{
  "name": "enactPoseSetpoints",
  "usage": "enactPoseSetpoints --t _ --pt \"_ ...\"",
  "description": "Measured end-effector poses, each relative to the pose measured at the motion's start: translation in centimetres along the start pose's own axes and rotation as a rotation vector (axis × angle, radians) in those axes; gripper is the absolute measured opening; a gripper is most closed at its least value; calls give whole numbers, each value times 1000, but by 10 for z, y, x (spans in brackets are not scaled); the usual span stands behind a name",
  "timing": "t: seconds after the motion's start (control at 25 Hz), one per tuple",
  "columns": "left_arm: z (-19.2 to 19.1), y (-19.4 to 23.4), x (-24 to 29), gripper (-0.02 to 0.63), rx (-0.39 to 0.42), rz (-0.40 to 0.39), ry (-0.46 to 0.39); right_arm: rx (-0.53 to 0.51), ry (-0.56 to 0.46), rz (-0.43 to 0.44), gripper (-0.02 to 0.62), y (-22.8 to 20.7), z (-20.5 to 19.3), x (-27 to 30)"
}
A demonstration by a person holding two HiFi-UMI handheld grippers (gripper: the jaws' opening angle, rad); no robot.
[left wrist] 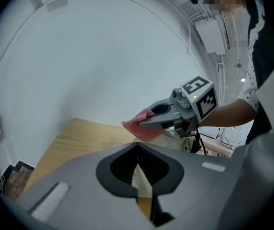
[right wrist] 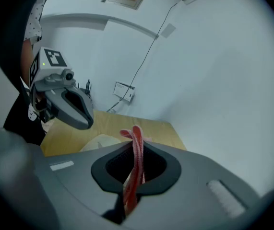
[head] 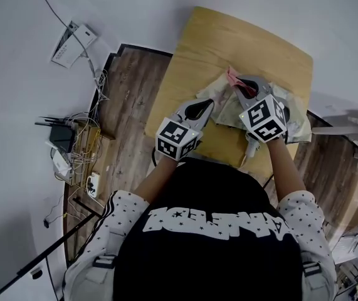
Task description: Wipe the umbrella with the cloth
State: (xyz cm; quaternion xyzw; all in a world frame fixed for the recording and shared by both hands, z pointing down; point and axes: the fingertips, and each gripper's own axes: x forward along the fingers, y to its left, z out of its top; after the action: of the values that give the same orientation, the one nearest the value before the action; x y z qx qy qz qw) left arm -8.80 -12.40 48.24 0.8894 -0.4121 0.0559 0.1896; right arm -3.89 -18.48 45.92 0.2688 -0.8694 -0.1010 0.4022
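Black top (head: pixel 210 262), bold white lettering (head: pixel 216 223) across back. White elbow-length sleeves (head: pixel 125 211), small black stars. Grey left gripper (head: pixel 204 107), right gripper (head: pixel 236 85), each with black-and-white marker cube (head: pixel 177 138).

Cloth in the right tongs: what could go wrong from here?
The cloth sits bunched as a thin fold in the right tongs, so their bare tips may scrape the umbrella. The left tongs pinch only a thin edge of fabric; a hard wipe might pull it free.

Grey two-jaw left gripper (head: pixel 207 104), aimed 1 o'clock, jaws clamped on beige umbrella fabric (left wrist: pixel 141 180), matching right gripper (head: pixel 236 84) at its 2 o'clock, jaws pinching pink cloth (right wrist: pixel 136 150)
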Motion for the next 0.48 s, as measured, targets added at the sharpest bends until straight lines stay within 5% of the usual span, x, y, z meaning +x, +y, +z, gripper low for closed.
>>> enactPoseSetpoints --t 0.48 --pt "-2 5 -4 2 -6 21 9 -33 114 73 26 18 -35 22"
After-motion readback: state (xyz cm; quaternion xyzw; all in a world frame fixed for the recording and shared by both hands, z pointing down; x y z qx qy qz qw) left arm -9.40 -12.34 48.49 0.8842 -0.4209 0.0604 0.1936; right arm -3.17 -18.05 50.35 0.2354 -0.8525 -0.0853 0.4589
